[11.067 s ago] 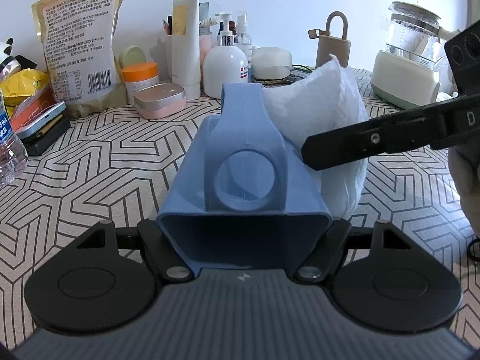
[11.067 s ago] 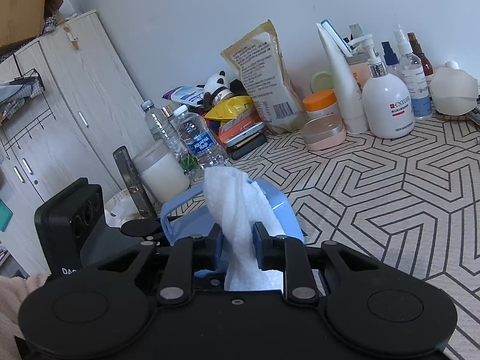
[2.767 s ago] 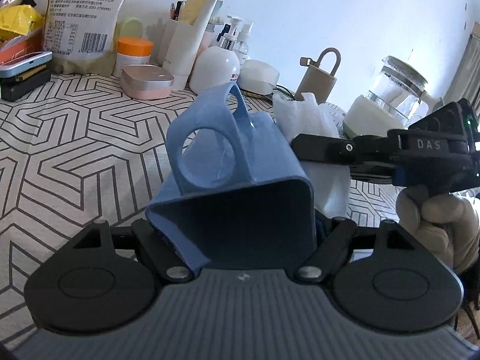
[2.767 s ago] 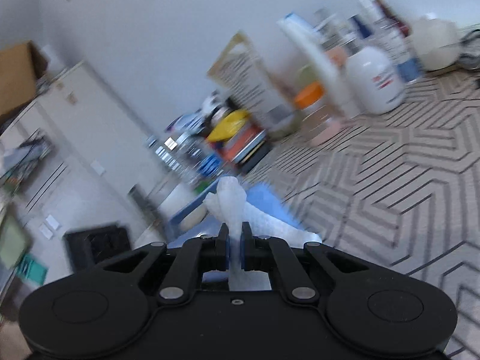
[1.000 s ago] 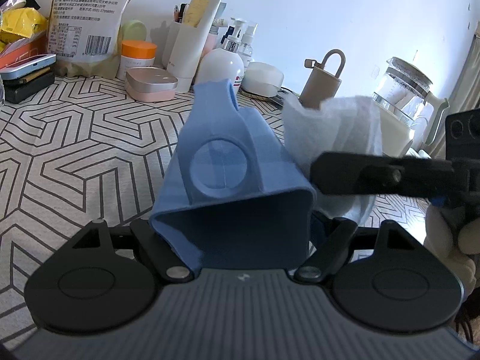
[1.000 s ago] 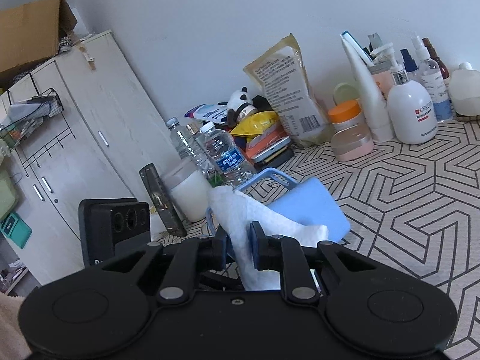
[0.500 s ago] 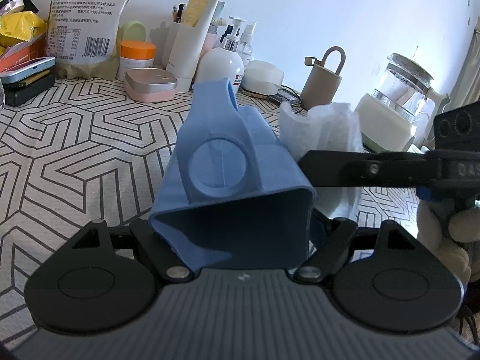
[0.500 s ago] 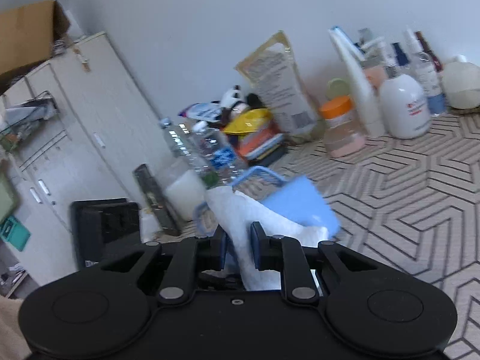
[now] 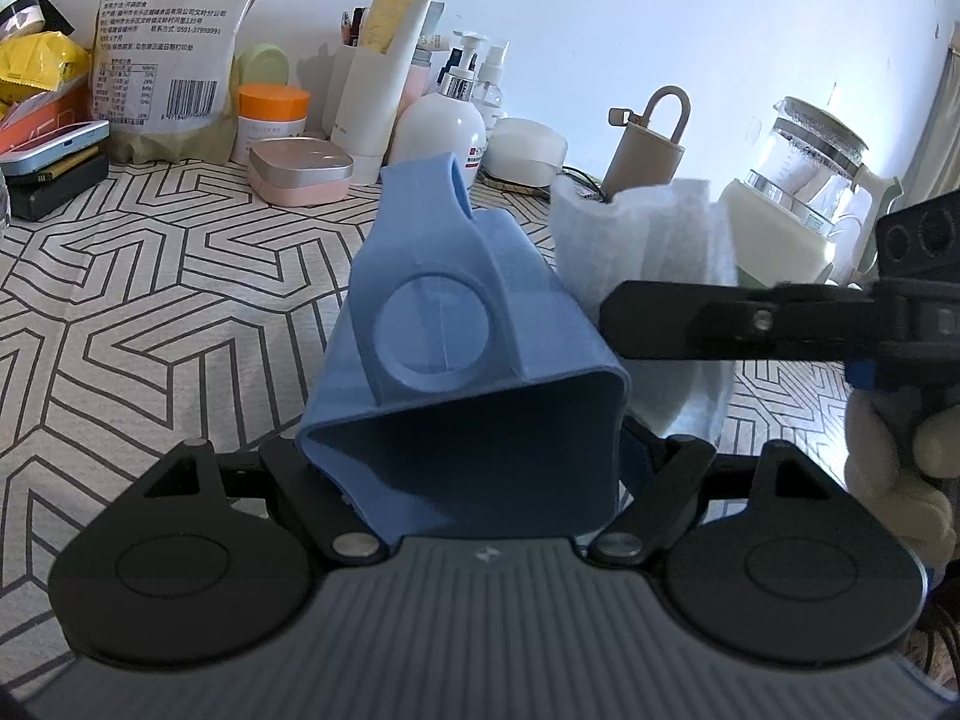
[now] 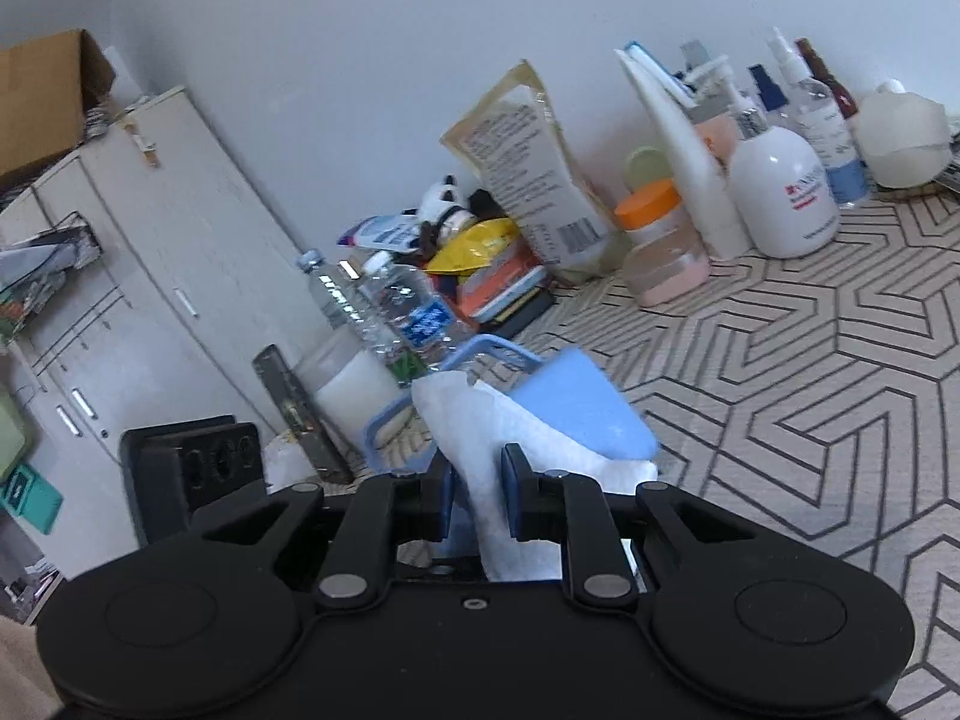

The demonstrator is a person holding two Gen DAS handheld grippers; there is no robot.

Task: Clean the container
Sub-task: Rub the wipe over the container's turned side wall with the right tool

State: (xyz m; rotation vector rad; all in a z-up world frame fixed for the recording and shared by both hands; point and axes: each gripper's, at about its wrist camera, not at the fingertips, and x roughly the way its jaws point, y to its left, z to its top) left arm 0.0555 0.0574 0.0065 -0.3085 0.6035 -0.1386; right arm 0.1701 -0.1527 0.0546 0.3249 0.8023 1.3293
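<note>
Patterned table [image 9: 150, 300] w/ bottles [image 9: 441, 132], jar [image 9: 273, 120], tin [image 9: 300, 171].

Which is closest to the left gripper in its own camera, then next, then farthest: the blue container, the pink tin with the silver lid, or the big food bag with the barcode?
1. blue container, held in the left gripper.
2. pink tin, left of middle on the table.
3. food bag, back left by the wall.
</note>
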